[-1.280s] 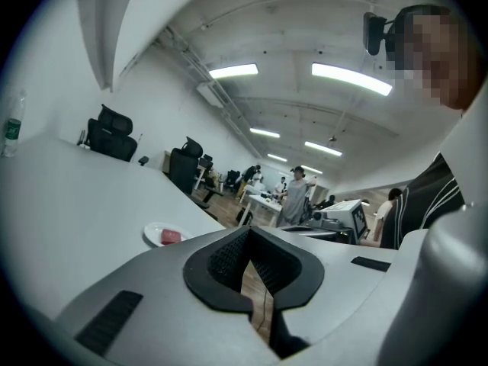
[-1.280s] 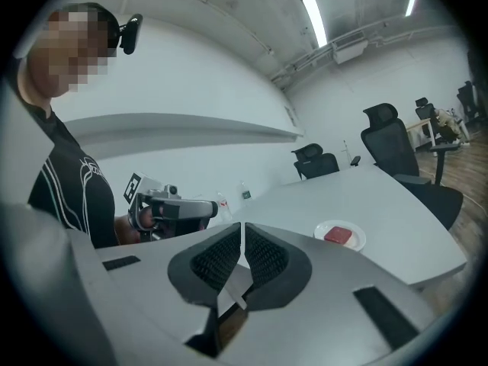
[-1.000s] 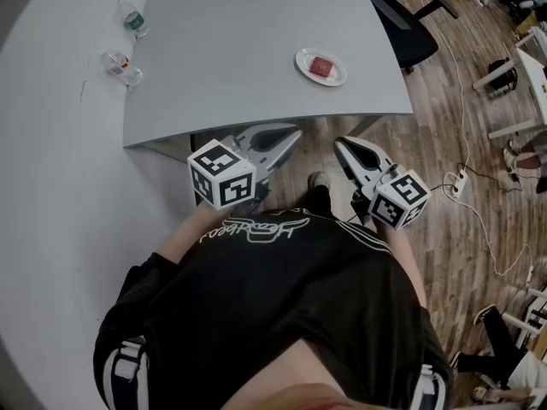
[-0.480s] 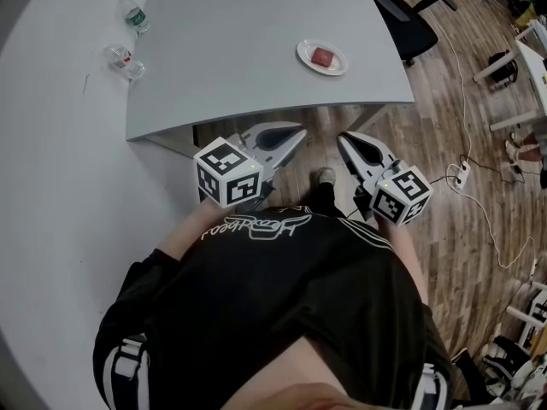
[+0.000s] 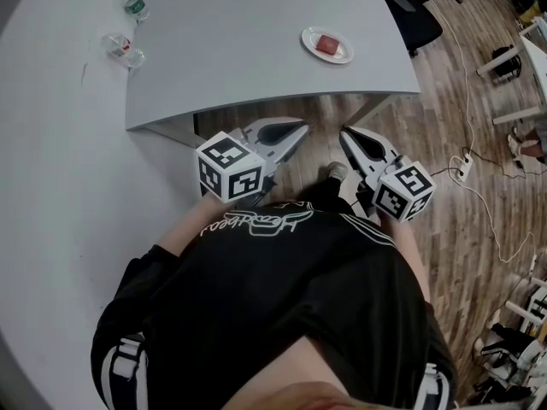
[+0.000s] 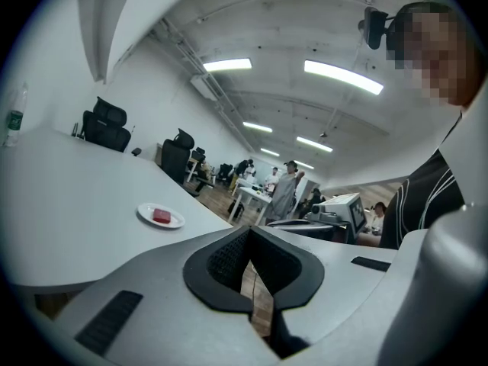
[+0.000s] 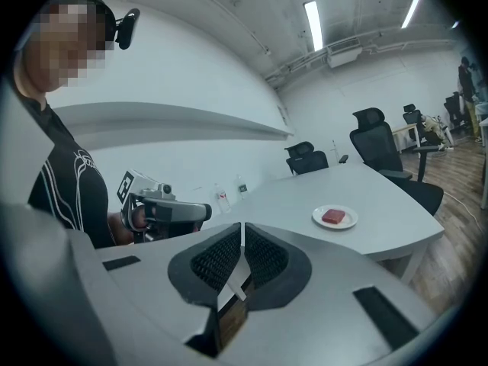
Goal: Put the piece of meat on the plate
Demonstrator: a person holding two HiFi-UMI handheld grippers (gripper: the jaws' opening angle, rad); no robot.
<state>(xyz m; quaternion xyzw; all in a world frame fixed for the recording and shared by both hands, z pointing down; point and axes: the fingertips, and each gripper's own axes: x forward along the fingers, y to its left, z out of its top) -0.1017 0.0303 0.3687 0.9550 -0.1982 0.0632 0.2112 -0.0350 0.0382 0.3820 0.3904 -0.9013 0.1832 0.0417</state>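
A red piece of meat (image 5: 326,44) lies on a small white plate (image 5: 313,35) near the far right edge of the grey table (image 5: 231,49). Both grippers hang in front of the person's body, off the table's near edge and well short of the plate. My left gripper (image 5: 301,129) is shut with nothing in it. My right gripper (image 5: 346,132) is also shut and empty. The left gripper view shows the plate (image 6: 145,210) with the meat (image 6: 161,216) beyond its jaw tips (image 6: 248,231). The right gripper view shows the meat (image 7: 333,216) past the right gripper (image 7: 242,226).
Two plastic bottles (image 5: 132,2) (image 5: 124,51) lie at the table's far left. A black office chair (image 5: 414,15) stands beside the table's right end. Cables and a power strip (image 5: 461,162) run over the wooden floor at right. People and desks fill the room's far side.
Both grippers have sunk a little in front of the body, still shut. The plate shows slightly higher in the head view.
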